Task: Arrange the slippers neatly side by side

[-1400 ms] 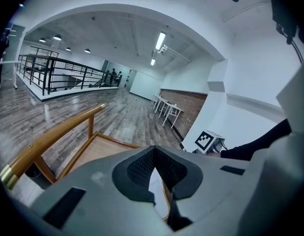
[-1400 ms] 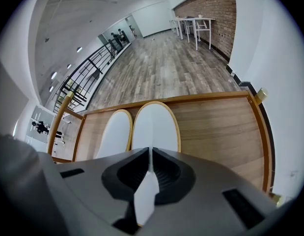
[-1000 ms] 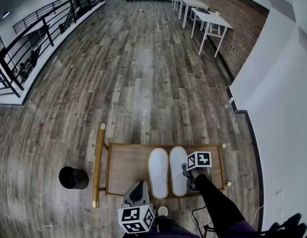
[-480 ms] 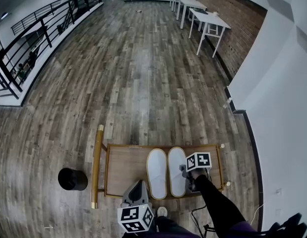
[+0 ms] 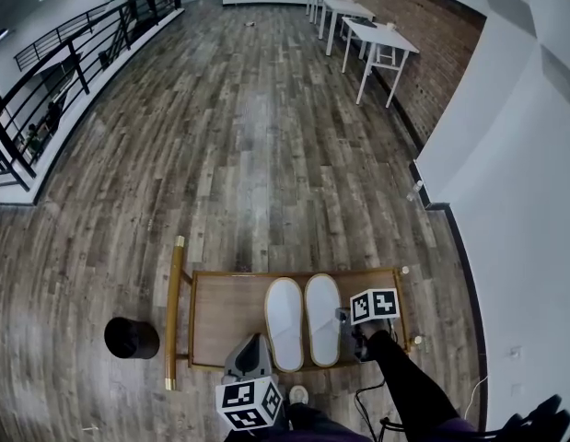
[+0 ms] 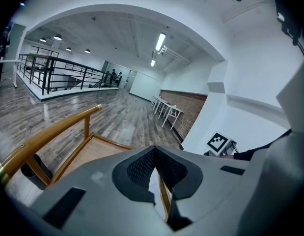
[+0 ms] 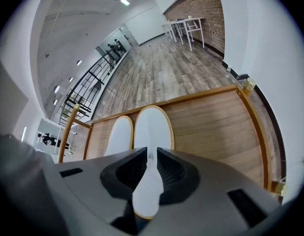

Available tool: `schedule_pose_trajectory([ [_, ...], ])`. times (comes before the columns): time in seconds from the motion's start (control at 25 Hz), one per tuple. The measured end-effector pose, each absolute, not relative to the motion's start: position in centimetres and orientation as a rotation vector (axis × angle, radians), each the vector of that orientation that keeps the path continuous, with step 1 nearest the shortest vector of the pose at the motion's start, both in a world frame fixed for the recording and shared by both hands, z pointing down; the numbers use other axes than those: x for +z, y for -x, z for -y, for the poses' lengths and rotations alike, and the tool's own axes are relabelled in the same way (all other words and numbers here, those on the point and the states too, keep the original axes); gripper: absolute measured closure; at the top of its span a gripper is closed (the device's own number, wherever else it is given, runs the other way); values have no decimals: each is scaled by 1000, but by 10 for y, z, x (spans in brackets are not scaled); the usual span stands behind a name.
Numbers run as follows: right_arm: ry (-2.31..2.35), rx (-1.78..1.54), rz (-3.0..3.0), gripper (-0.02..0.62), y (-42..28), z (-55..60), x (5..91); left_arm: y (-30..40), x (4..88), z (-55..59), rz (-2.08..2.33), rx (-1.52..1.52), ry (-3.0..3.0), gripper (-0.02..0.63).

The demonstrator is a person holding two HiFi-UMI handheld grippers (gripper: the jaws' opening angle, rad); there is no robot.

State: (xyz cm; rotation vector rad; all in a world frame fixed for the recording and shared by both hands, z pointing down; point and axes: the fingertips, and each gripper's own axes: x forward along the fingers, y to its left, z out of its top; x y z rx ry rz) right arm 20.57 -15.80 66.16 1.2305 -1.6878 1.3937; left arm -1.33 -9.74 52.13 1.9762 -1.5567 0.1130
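Two white slippers lie side by side, soles up, on a wooden tray [image 5: 225, 316]: the left slipper [image 5: 285, 323] and the right slipper [image 5: 322, 319]. They also show in the right gripper view as the left slipper [image 7: 119, 134] and the right slipper [image 7: 152, 127]. My right gripper [image 5: 347, 325] points steeply down over the right slipper's heel. Its jaws have just been opening. The right gripper [image 7: 151, 161] has a narrow gap between its pads, and the slipper shows through it, lying flat. My left gripper [image 5: 250, 348] hovers at the tray's near edge. The left gripper [image 6: 154, 168] has its pads together and holds nothing.
The tray has a raised rim [image 7: 242, 90] and a gold handle bar [image 5: 172, 311] on its left side. A black bin [image 5: 132, 337] stands on the wood floor left of it. White tables [image 5: 372, 40] line the far brick wall. A railing [image 5: 45, 81] runs along the left.
The right gripper has edged a little right of the right slipper's heel. Both slippers stay side by side. The left gripper has kept still.
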Motion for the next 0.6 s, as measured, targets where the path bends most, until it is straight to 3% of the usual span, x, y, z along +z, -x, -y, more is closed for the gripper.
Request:
schedule_pose_trajectory([
  [0.36, -1213, 1362, 1797, 557, -199, 152, 635, 7, 515, 101, 1569, 101, -1984, 606],
  [0.6, -930, 1374, 1966, 557, -108, 106, 634, 23, 520, 93, 1613, 99, -1939, 606],
])
